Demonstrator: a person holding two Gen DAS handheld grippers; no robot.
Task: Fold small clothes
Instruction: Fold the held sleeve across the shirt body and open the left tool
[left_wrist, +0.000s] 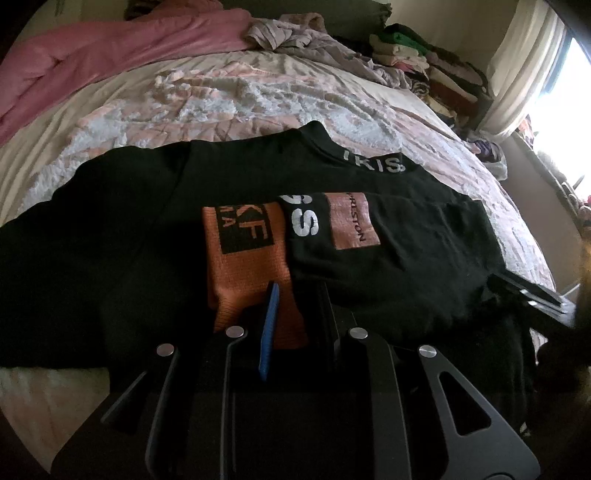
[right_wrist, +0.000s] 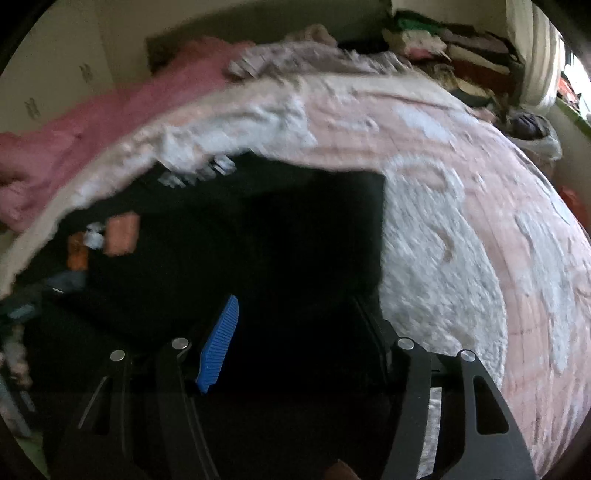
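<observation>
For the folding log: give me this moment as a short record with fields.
surface: bed with pink-and-white bedspread
garment: black shirt lying on the bedspread, orange patch and white letters on the front
left gripper: low over the shirt's near edge, jaws apart
right gripper: over the shirt's right side, jaws wide apart; view blurred
fold state: right part appears folded over the front; not finished
background: pink blanket, stacked clothes
</observation>
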